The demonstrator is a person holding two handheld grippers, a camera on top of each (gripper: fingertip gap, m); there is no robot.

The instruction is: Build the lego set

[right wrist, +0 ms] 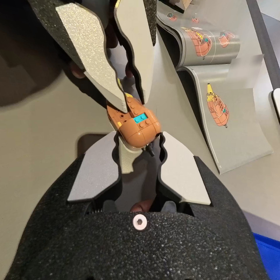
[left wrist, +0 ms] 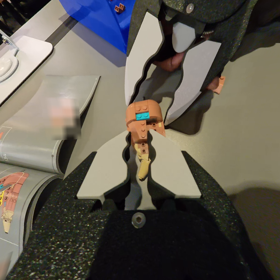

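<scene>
now the left gripper point(left wrist: 138, 134) fingers squeeze the narrow end of the ship point(left wrist: 144, 121), held up over the counter point(left wrist: 227, 159). right gripper point(right wrist: 137, 133) fingers sit wide around its round end, not squeezing. close them softly and keep the left steady. only the left view shows a loose brick point(left wrist: 219, 86) and blue bin point(left wrist: 103, 22); the right view shows more of the book point(right wrist: 227, 121).

Two handheld grippers share one build: the left gripper point(left wrist: 138, 133) and right gripper point(right wrist: 138, 133) each have a speckled black body, flat pale-grey fingers point(left wrist: 106, 169) with wavy black-edged inner rims, and a central hex screw point(right wrist: 139, 222).
</scene>
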